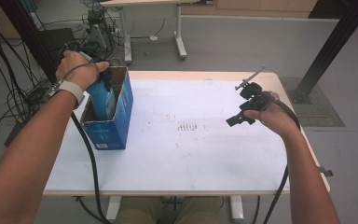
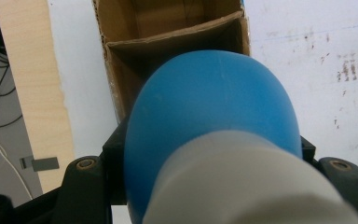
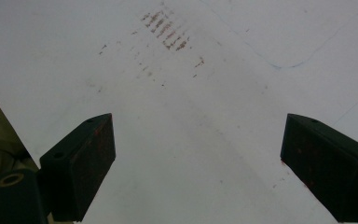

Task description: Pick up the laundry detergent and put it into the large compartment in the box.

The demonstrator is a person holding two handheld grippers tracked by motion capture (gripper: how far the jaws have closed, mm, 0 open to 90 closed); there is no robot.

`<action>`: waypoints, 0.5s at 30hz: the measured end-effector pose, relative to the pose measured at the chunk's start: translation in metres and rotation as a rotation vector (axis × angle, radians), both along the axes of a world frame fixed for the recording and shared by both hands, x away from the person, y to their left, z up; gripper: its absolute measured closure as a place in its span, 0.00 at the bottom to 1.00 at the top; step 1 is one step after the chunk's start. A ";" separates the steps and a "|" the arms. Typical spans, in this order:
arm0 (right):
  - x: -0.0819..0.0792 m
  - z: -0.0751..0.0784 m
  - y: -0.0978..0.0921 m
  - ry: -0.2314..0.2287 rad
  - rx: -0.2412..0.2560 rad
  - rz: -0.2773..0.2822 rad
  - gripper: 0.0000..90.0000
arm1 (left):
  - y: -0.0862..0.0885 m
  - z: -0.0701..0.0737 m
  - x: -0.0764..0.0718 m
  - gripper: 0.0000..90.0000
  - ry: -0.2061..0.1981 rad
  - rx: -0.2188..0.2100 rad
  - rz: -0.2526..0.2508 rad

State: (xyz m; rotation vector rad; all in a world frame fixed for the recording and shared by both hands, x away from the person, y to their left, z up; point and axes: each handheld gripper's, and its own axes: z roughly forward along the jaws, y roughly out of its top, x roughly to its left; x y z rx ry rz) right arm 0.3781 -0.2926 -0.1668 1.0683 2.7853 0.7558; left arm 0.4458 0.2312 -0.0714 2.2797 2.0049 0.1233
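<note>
Blue bottle (image 1: 101,97), one in count, sits clamped between the jaws of the left tool (image 2: 205,163), its rounded blue body and pale grey collar directly ahead of that tool. Just beyond it lies one open cardboard box (image 1: 121,100), blue outside, and the bottle reaches down into it. Right tool (image 3: 196,163) is held over the bare white worktop (image 1: 191,154), jaws wide apart, nothing between them; rust-coloured marks (image 3: 165,32) lie ahead of it. Tools counted: two.
</note>
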 end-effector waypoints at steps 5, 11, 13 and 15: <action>0.001 -0.002 -0.001 0.003 -0.002 0.000 0.11 | 0.000 -0.006 0.000 0.44 -0.005 -0.002 0.000; -0.001 -0.003 -0.002 0.003 0.004 -0.006 0.11 | -0.002 -0.014 0.000 0.44 -0.001 0.004 -0.005; -0.001 -0.004 -0.003 0.004 0.004 -0.006 0.11 | -0.003 -0.018 0.001 0.44 0.006 0.003 -0.005; -0.001 -0.004 -0.003 0.006 0.003 -0.007 0.11 | -0.003 -0.022 0.002 0.44 0.007 0.002 -0.004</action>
